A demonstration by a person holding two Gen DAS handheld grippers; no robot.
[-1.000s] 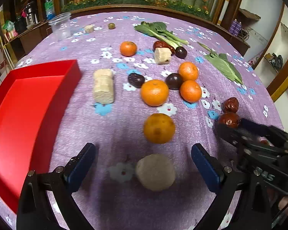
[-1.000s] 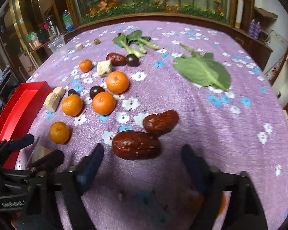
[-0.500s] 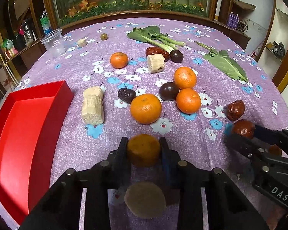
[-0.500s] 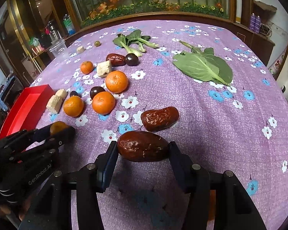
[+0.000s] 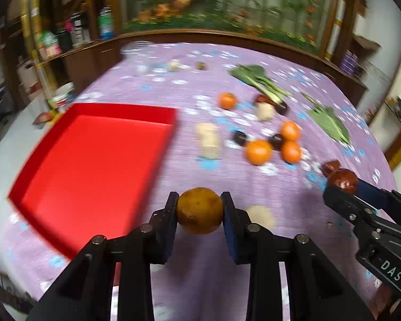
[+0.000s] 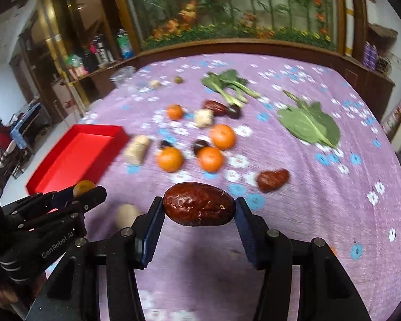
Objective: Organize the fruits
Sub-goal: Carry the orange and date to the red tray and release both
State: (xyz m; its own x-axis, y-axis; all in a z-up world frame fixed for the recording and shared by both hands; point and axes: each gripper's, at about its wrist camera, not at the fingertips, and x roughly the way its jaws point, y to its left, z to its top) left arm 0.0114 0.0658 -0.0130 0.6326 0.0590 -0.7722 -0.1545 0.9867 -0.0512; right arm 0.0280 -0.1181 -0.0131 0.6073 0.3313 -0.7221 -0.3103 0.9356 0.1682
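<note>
My left gripper (image 5: 200,210) is shut on a dull orange tangerine (image 5: 200,210), lifted off the purple flowered cloth. Left of it lies an empty red tray (image 5: 93,165). My right gripper (image 6: 199,208) is shut on a large dark red date (image 6: 199,204), also held above the cloth; in the left wrist view that date (image 5: 342,178) shows at the far right. A second red date (image 6: 272,179) lies just beyond. Three bright tangerines (image 6: 169,159) (image 6: 211,159) (image 6: 222,136) sit mid-table, with a smaller one (image 6: 174,111) farther back.
A beige round piece (image 5: 260,215) lies on the cloth under the left gripper. Beige root chunks (image 6: 137,149) (image 6: 203,117), dark plums (image 6: 200,145), leafy greens (image 6: 308,124) (image 6: 227,84) and a clear plastic cup (image 6: 121,76) stand farther back. Shelves and a planter wall ring the table.
Both grippers closed, the left on the tangerine and the right on the date, then lifted them off the cloth. Both views have swung left, bringing the red tray nearer.
</note>
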